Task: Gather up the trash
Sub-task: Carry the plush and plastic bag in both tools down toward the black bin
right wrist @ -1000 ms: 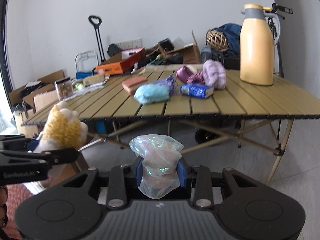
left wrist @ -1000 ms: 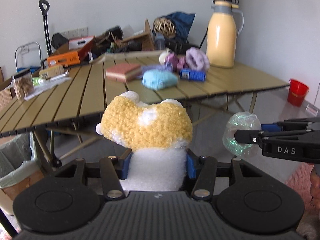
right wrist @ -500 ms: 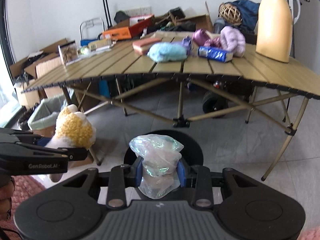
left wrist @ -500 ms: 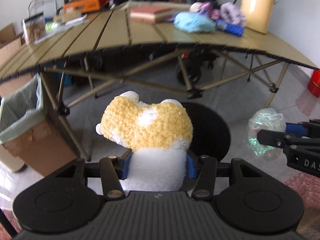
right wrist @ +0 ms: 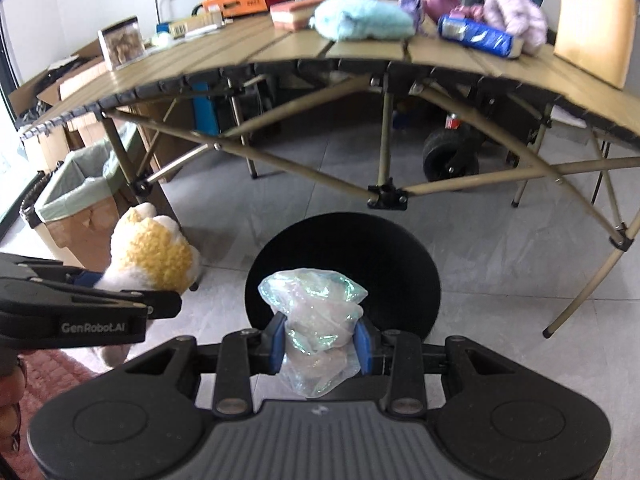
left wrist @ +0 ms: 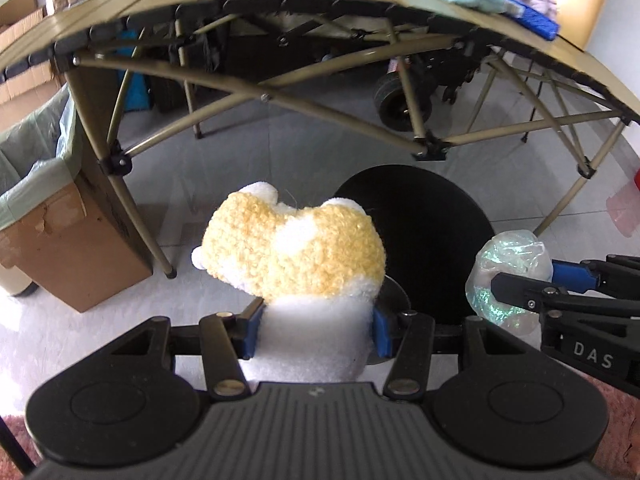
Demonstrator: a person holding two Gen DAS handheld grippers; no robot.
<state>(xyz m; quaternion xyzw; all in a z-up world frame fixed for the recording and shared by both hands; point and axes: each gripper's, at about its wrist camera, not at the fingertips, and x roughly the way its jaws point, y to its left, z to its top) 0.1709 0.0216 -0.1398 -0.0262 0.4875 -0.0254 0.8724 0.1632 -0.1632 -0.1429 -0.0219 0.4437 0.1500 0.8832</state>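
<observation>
— Over by the floor, what's held?
— Left gripper [left wrist: 314, 330] clamps a fuzzy yellow-and-white plush toy [left wrist: 296, 256]; right gripper [right wrist: 320, 340] pinches a crinkled iridescent plastic bag [right wrist: 316, 320].
— Around them?
— Lined cardboard bin [left wrist: 44, 216] far left, black round stool [left wrist: 432, 236] just ahead, folding table [right wrist: 280, 52] beyond.

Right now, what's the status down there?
Left gripper shut on plush toy. Right gripper shut on crumpled plastic bag. Lined cardboard bin left; table leg beside it.

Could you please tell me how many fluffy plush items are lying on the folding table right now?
2 clearly visible: a light blue plush near the middle of the table, and a lilac plush toward its right end, behind a blue packet. Clutter behind them may hide more.
</observation>
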